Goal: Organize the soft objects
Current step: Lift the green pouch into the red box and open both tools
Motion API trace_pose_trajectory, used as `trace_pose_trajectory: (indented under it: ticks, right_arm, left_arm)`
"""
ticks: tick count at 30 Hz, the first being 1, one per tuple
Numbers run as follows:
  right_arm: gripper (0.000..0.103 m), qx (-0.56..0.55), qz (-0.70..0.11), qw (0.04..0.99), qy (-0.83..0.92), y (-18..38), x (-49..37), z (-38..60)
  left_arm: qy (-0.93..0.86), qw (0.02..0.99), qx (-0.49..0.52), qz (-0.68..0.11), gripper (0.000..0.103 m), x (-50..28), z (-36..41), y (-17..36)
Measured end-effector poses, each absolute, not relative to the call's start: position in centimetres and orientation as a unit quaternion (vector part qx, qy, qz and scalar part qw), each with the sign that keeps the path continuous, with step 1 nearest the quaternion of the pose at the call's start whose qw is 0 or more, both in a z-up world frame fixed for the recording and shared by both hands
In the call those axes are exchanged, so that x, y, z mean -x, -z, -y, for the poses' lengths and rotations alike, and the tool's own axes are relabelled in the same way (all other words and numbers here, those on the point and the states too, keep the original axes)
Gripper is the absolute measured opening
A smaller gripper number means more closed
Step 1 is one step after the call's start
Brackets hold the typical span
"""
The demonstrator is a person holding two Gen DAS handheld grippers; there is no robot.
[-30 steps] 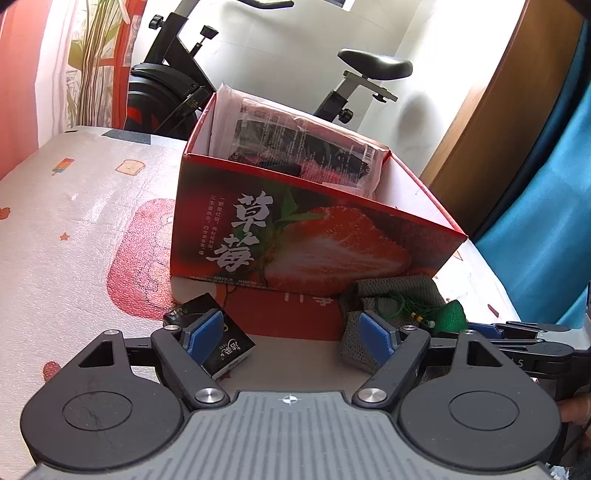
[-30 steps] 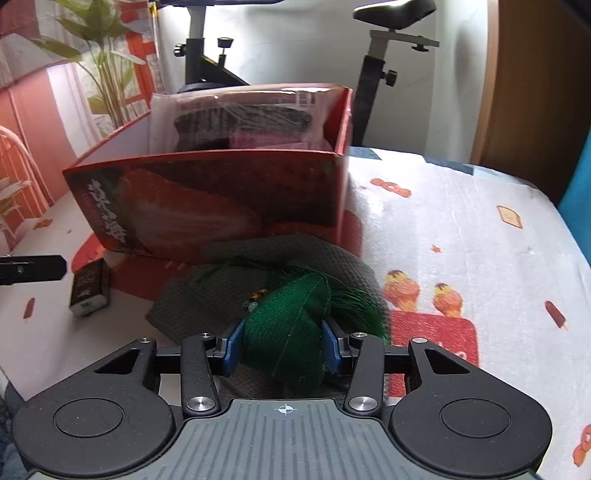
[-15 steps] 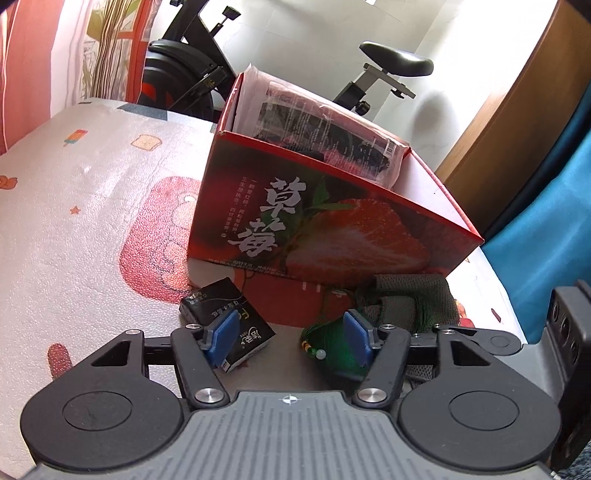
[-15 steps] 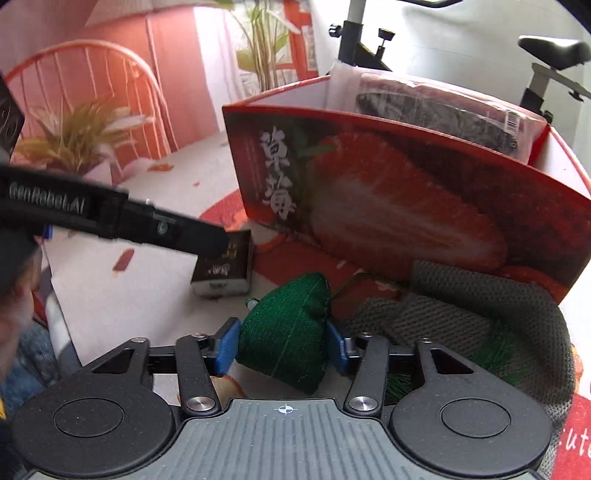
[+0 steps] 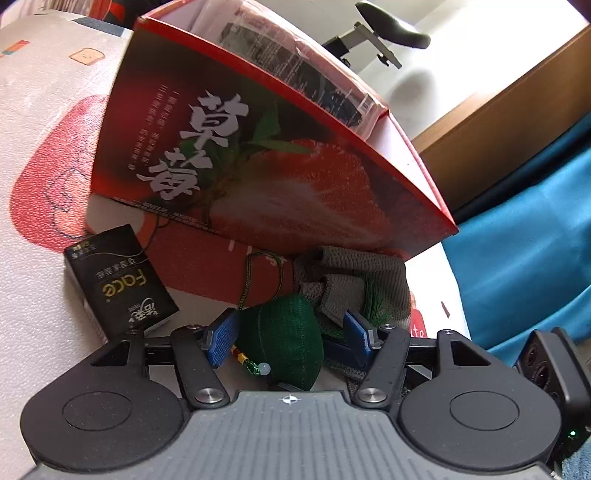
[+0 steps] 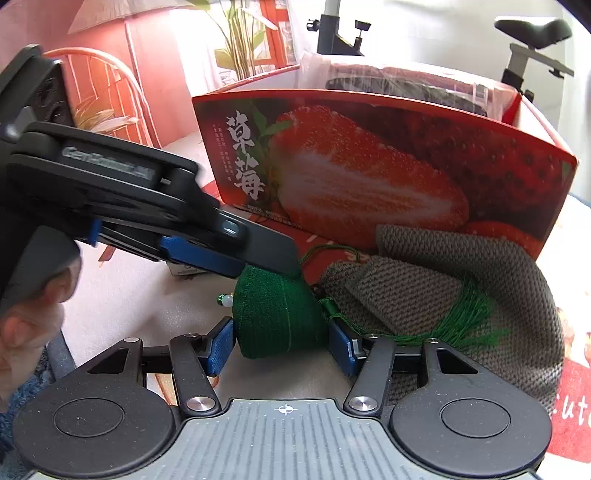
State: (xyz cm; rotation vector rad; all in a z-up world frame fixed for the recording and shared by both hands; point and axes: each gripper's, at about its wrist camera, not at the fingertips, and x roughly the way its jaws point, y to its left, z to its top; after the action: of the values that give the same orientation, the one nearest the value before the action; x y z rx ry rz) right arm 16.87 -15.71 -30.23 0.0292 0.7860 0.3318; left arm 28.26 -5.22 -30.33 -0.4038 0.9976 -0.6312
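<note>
A green woven sachet [image 6: 277, 314] with a bead cord and a green tassel sits between the blue pads of my right gripper [image 6: 280, 345], which rest against both its sides in a loose hold. My left gripper [image 5: 288, 334] reaches in from the left and straddles the same sachet [image 5: 280, 339]. Its left pad is at the sachet's edge and its right pad stands apart from it. In the right wrist view the left gripper's fingers [image 6: 273, 254] cover the sachet's top. A grey knitted cloth [image 6: 461, 280] lies crumpled just right of the sachet, under the tassel.
A red strawberry box [image 5: 277, 166] stands right behind, with a plastic-wrapped dark item [image 5: 295, 62] sticking out of it. A small black carton [image 5: 118, 280] lies left of the sachet. A hand [image 6: 33, 314] holds the left gripper. An exercise bike [image 6: 535, 33] stands beyond the table.
The right gripper carried the sachet left off the grey cloth and its jaws widened a little. The left gripper narrowed, came down and moved in around the sachet.
</note>
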Motion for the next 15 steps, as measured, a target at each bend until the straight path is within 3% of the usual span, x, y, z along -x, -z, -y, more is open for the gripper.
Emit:
trace_pose_trajectory:
  ticks: [3, 5, 6, 15]
  right_arm:
    - [0.052, -0.011, -0.382, 0.91, -0.162, 30.3, -17.1, 15.7]
    - [0.051, -0.012, -0.383, 0.909, -0.16, 30.4, -17.2, 15.7]
    - [0.049, -0.013, -0.384, 0.909, -0.16, 30.5, -17.3, 15.7]
    - [0.046, -0.019, -0.367, 0.916, -0.163, 28.8, -17.1, 15.7]
  left_arm:
    - [0.296, 0.813, 0.178, -0.469, 0.061, -28.7, 5.8, 30.9]
    - [0.298, 0.816, 0.169, -0.466, 0.049, -28.8, 6.0, 31.1]
    - [0.302, 0.816, 0.164, -0.465, 0.047, -28.8, 6.1, 31.1]
    - [0.302, 0.831, 0.144, -0.444, 0.046, -28.3, 6.3, 29.1]
